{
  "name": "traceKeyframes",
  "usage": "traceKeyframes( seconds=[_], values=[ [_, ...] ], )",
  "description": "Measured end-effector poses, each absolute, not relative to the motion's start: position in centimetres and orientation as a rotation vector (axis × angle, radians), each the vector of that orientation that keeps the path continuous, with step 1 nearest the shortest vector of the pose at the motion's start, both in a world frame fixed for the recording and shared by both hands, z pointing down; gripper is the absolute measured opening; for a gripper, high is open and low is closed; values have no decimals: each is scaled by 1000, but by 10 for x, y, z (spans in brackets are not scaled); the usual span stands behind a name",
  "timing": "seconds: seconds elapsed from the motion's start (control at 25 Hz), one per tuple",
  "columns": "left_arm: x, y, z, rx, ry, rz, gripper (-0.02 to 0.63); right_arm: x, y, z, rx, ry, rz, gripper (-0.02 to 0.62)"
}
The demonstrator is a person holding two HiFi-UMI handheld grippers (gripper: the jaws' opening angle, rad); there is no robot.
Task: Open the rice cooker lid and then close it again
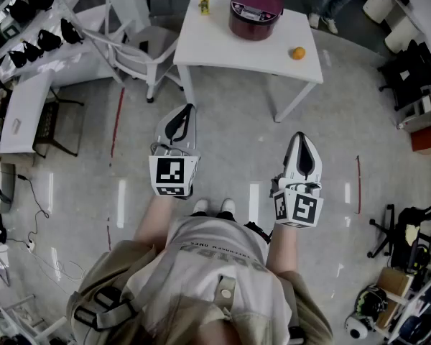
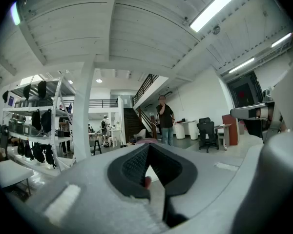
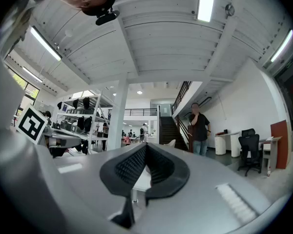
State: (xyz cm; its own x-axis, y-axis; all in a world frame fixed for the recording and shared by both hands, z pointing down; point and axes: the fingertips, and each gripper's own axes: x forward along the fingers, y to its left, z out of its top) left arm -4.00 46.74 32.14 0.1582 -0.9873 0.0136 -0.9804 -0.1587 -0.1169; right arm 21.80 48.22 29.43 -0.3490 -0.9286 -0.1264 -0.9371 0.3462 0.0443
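Note:
A dark red rice cooker (image 1: 255, 11) with its lid down stands at the back of a white table (image 1: 223, 45) far ahead of me. My left gripper (image 1: 189, 108) is shut and empty, held level over the floor well short of the table. My right gripper (image 1: 301, 136) is also shut and empty, a little nearer to me. In the left gripper view the jaws (image 2: 148, 147) meet at the tips, with a sliver of the pink cooker (image 2: 145, 141) showing just past them. The right gripper view shows its jaws (image 3: 145, 146) together too, with a bit of the white table (image 3: 141, 178) between them.
On the table are an orange (image 1: 297, 53) and a small yellow bottle (image 1: 204, 1). A white chair (image 1: 140, 52) stands left of the table. Shelves with black bags (image 1: 36, 20) line the left. A person (image 2: 164, 119) stands beyond the table. Boxes and gear (image 1: 409, 264) sit at the right.

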Motion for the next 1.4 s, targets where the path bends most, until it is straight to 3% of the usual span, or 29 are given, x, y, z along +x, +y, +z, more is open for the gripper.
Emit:
traceKeyframes(
  seconds=[0.84, 0.88, 0.92, 1.0, 1.12, 1.4],
  values=[
    [-31, 462, 328, -2285, 2053, -182, 19, 238, 476, 300, -1671, 2500, 72, 0],
    [-31, 461, 331, -2283, 2064, -196, 92, 239, 475, 301, -1659, 2505, 59, 26],
    [-30, 461, 332, -2285, 2070, -206, 157, 241, 475, 303, -1650, 2511, 45, 104],
    [-28, 460, 334, -2289, 2079, -211, 210, 248, 472, 307, -1648, 2516, 18, 166],
    [-24, 460, 334, -2294, 2083, -218, 238, 258, 468, 311, -1650, 2521, 1, 223],
    [-19, 444, 337, -2277, 2116, -282, 251, 275, 451, 309, -1604, 2545, 5, 235]
  ],
)
